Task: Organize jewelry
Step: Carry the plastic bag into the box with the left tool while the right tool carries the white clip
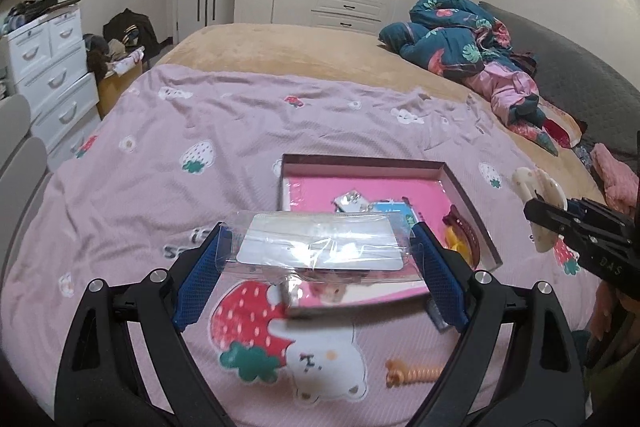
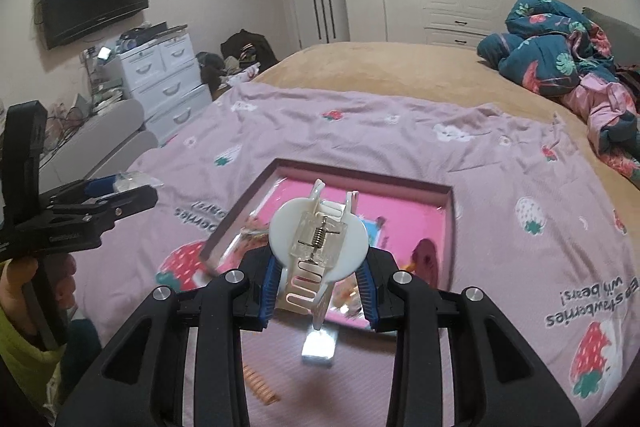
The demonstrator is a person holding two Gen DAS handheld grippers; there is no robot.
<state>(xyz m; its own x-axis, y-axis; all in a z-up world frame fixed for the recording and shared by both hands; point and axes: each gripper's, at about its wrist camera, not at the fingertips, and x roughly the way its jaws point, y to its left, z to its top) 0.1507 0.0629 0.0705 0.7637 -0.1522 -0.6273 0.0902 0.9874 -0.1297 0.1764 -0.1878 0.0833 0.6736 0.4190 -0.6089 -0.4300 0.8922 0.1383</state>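
My left gripper [image 1: 320, 231] stands wide, shut on the two ends of a clear plastic packet [image 1: 320, 251] with a white card inside, held above the bed. Behind it lies an open shallow box [image 1: 362, 162] with a pink lining, holding small carded pieces [image 1: 352, 203], a dark red hair clip [image 1: 466, 231] and a yellow piece [image 1: 454, 242]. My right gripper [image 2: 320, 263] is shut on a white claw hair clip [image 2: 318, 235], over the box's [image 2: 448, 223] near edge. Each gripper shows in the other's view: right gripper [image 1: 544, 215], left gripper [image 2: 128, 189].
An orange spiral hair tie [image 1: 412, 373] and a small shiny packet [image 2: 320, 345] lie on the pink strawberry sheet [image 1: 200, 115] in front of the box. A heap of blue floral bedding [image 1: 452, 35] sits at the far right; white drawers [image 1: 52, 75] stand to the left.
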